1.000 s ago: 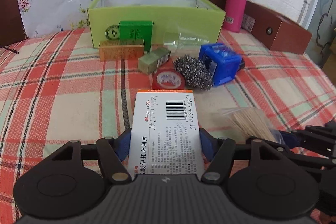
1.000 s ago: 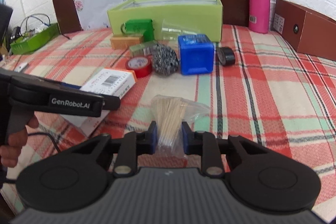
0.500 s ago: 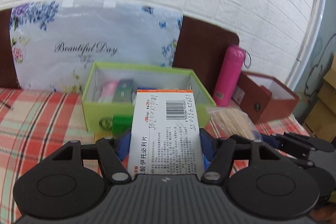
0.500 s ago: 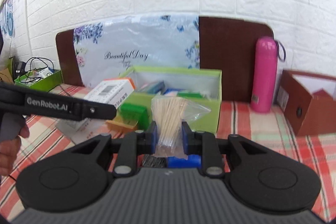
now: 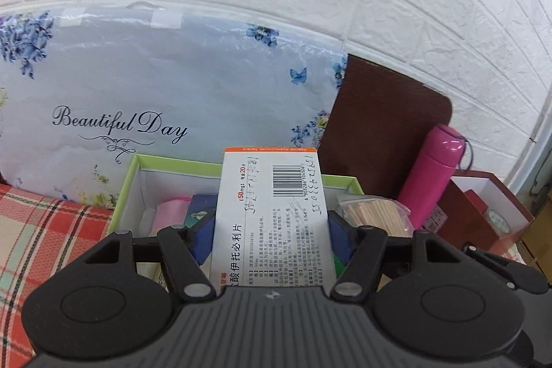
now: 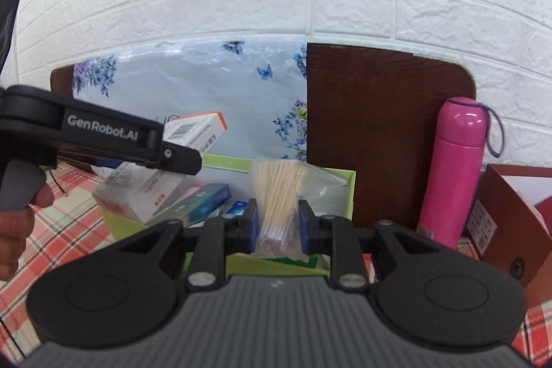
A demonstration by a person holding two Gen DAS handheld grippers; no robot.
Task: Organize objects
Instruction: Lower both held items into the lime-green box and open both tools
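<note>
My left gripper is shut on a white and orange medicine box and holds it above the open green box. The medicine box also shows in the right wrist view, over the green box's left part. My right gripper is shut on a clear bag of toothpicks, held above the green box's right part; the bag also shows in the left wrist view. Inside the green box lie a pink item and a teal carton.
A pink bottle stands right of the green box, with a brown open box beyond it. A flowered "Beautiful Day" bag and a brown board lean on the white brick wall. The table has a red plaid cloth.
Both grippers lifted their loads off the plaid table and carried them forward. They now hang over the open green box, closer to the wall.
</note>
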